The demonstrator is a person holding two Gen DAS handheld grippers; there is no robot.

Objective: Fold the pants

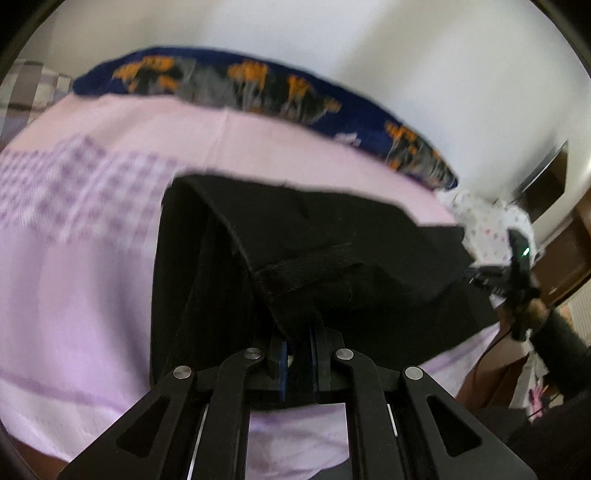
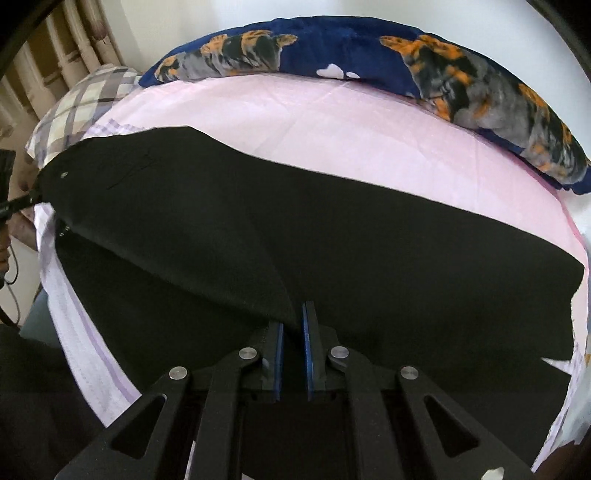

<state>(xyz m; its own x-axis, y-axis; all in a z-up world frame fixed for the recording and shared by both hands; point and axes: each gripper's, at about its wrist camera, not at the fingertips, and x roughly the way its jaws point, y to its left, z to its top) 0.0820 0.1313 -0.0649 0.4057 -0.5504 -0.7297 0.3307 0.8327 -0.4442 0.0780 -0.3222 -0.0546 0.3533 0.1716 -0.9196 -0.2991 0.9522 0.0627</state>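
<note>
Both claws (image 1: 297,354) (image 2: 293,347) clenched on black pants (image 2: 332,236); pink bedsheet (image 2: 332,122), white wall (image 1: 369,55).

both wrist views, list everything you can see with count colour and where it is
pants: one, black, spread on the bed, one layer lifted and folded over
bed sheet: one, pale pink with lilac checked bands, under the pants
blanket: one, navy with orange and grey print, along the far edge of the bed
checked pillow: one, grey and cream plaid, far left corner
spotted white cloth: one, at the right end of the bed
wall: white, behind the bed
left hand-held gripper: one, black with blue pads, shut on the pants
right hand-held gripper: one, black with blue pads, shut on a pants fold
hand: one, dark sleeve, right edge of the left wrist view
</note>
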